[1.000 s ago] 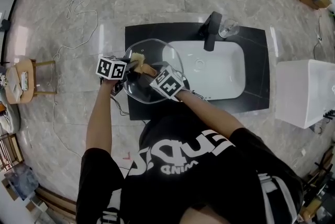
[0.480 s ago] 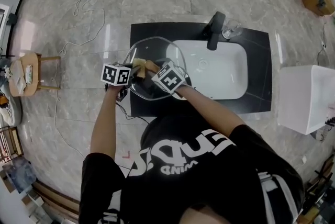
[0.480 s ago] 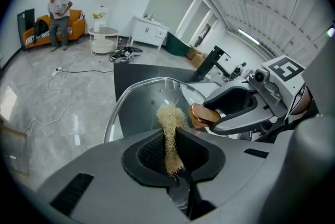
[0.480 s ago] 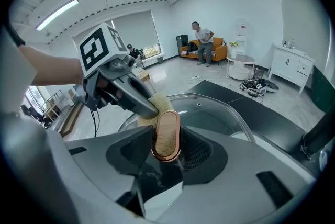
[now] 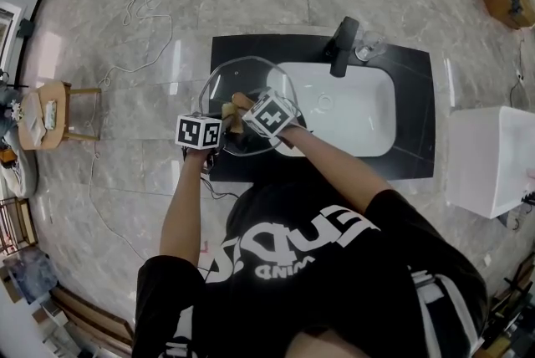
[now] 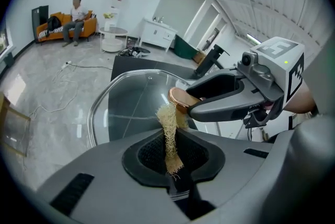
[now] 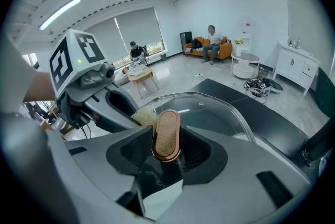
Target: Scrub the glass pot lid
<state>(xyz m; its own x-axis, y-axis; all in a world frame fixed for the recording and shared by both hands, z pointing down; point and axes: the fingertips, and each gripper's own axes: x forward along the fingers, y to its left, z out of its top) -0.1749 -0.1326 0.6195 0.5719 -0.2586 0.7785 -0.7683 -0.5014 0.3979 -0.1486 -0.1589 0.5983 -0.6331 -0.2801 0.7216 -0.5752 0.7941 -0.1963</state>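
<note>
Head view shows the glass pot lid held over the left part of the black worktop, beside the white sink. Seen in the right gripper view, the right claw is clenched on the lid's copper-rimmed handle. The left claw pinches a strip of loofah scrubber, whose frayed top reaches the glass just beside that handle.
</note>
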